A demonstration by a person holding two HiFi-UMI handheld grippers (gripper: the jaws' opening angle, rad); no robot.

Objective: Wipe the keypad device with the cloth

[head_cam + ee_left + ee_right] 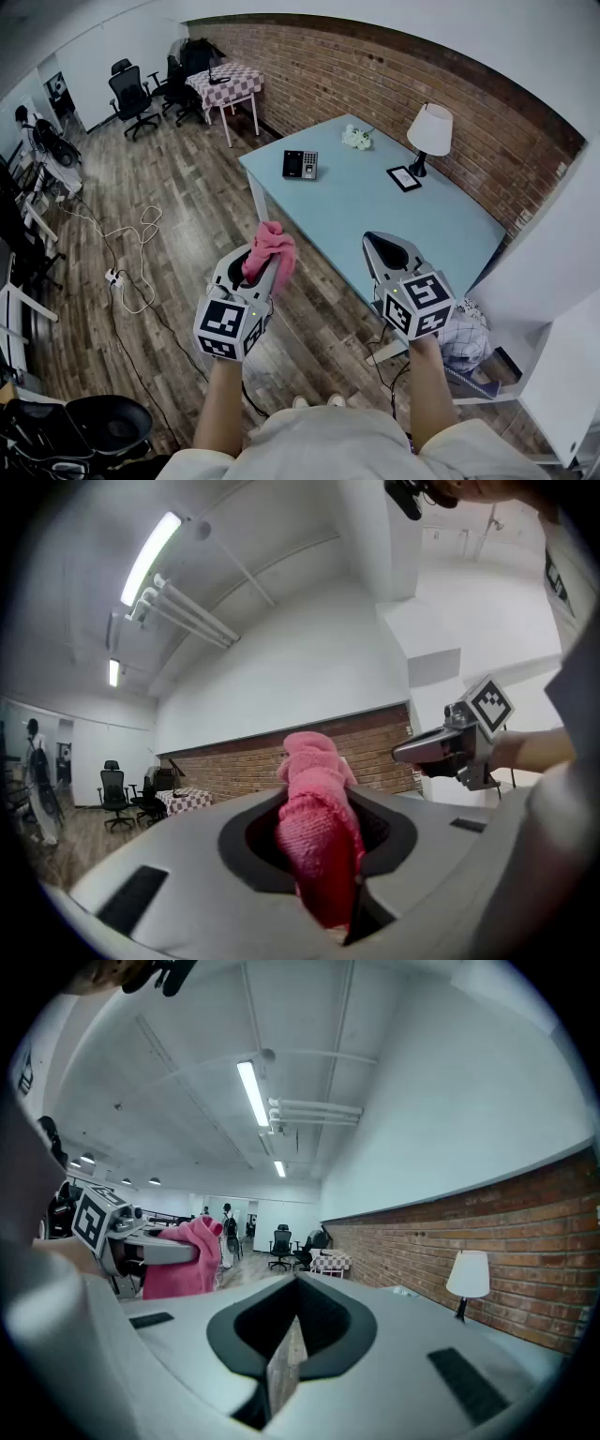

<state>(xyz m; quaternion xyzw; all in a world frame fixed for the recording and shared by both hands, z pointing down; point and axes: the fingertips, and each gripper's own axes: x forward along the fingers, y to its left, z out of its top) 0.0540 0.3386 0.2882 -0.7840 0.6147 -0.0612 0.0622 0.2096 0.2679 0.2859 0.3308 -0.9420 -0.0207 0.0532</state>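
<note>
The black keypad device [300, 164] lies flat on the light blue table [375, 220], near its far left corner. My left gripper [256, 257] is held in the air in front of the table, shut on a bunched pink cloth [271, 245] that sticks out past the jaws. In the left gripper view the cloth [317, 846] fills the gap between the jaws. My right gripper [387, 247] hovers over the table's near edge, shut with nothing in it. Both grippers are well short of the keypad device.
On the table stand a white lamp [430, 131], a small picture frame [404, 178] and white flowers [356, 138]. A brick wall [394, 84] runs behind it. Cables and a power strip [113, 277] lie on the wooden floor at left. Office chairs [128, 94] stand far back.
</note>
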